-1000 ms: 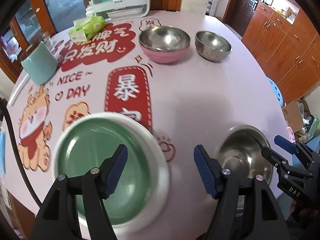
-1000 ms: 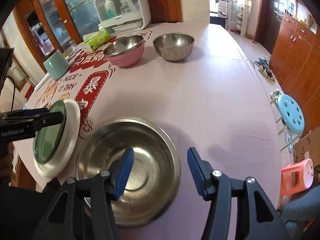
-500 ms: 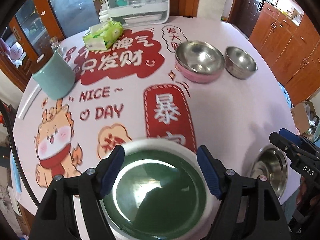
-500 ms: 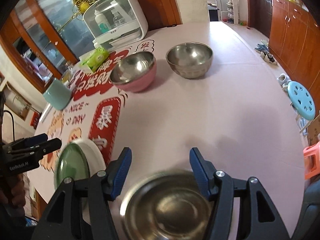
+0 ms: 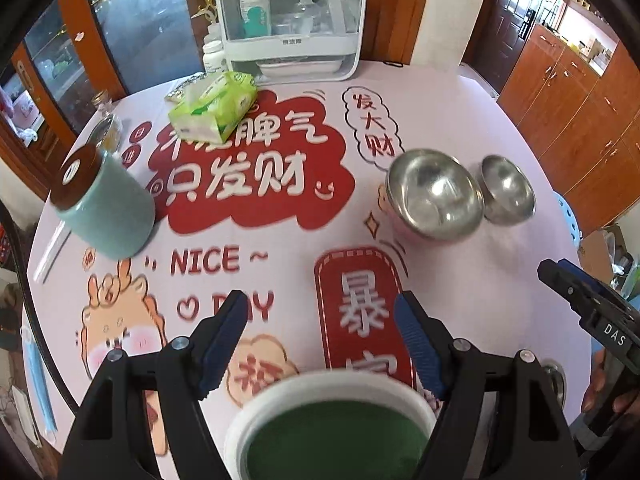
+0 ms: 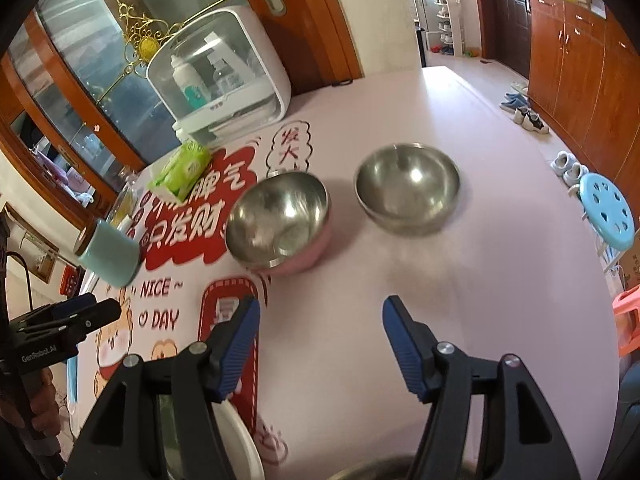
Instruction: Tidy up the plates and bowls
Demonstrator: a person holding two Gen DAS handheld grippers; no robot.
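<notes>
Green plate (image 5: 336, 436) cut off below; a steel rim (image 5: 557, 378) mostly hidden. Two bowls (image 6: 280, 220) (image 6: 408, 190) clear. Left gripper (image 5: 318, 344) released, empty; right gripper (image 6: 320, 344) opening, empty.

Two bright, daylit fisheye views with dark rounded corners; straight lines bow outward near the edges. Soft highlights gleam inside the pink-sided round steel bowl (image 6: 280, 220) and the plain round steel bowl (image 6: 408, 190); faint shadows fall on the glossy pink printed tablecloth (image 6: 460, 280). The white-rimmed round green plate (image 5: 332, 432) is smeared by motion blur at the bottom edge.
</notes>
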